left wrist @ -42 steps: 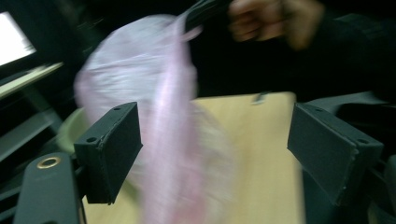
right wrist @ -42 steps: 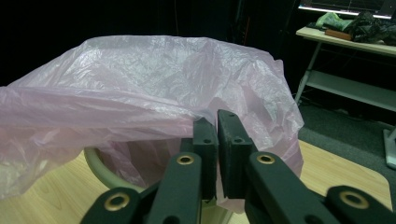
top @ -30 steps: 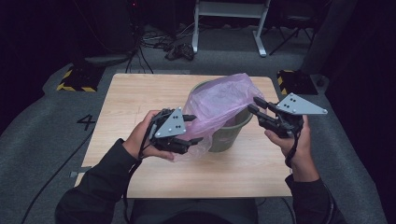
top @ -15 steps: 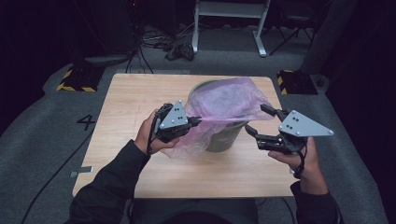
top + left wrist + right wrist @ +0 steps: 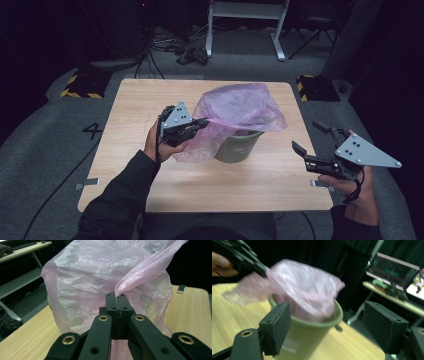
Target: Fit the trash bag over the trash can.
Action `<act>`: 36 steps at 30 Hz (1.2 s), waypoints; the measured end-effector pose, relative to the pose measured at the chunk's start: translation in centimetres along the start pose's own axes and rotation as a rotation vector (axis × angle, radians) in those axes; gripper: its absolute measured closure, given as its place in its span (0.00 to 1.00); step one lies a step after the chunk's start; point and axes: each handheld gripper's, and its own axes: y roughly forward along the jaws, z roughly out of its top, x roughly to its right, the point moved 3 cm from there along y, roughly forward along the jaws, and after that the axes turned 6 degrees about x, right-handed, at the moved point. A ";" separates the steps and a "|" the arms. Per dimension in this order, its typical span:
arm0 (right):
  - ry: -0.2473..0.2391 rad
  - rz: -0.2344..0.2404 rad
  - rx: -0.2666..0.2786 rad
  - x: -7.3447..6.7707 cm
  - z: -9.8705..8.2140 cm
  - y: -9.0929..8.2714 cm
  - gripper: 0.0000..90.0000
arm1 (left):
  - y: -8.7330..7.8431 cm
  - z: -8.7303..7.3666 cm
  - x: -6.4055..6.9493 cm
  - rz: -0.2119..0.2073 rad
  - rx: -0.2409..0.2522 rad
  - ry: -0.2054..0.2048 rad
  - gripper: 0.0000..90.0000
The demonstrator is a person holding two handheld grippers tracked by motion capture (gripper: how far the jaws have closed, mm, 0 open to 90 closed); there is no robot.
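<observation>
The left gripper (image 5: pixel 202 122) has its jaws clamped tight together on a fold of the pink bag (image 5: pixel 240 107), and in the left gripper view you can see the thin plastic (image 5: pixel 100 280) pinched right at the jaw tips (image 5: pixel 116 295), pulled out to the left of the bin. The bag billows up out of the green bin (image 5: pixel 237 147), which stands on the wooden table (image 5: pixel 140 100) just right of its middle. Over on the right, the right gripper (image 5: pixel 312 137) hangs off the table's right edge, well apart from the bin, its jaws having just swung wide, with nothing between them. The right gripper view, a bit blurred, looks between the spread jaws (image 5: pixel 332 332) at the bin (image 5: pixel 312 340) beyond.
</observation>
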 end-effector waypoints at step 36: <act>-0.067 0.208 -0.040 -10.3 -0.2 11.8 0.31 | 1.1 1.0 2.4 -0.183 0.080 -0.108 1.00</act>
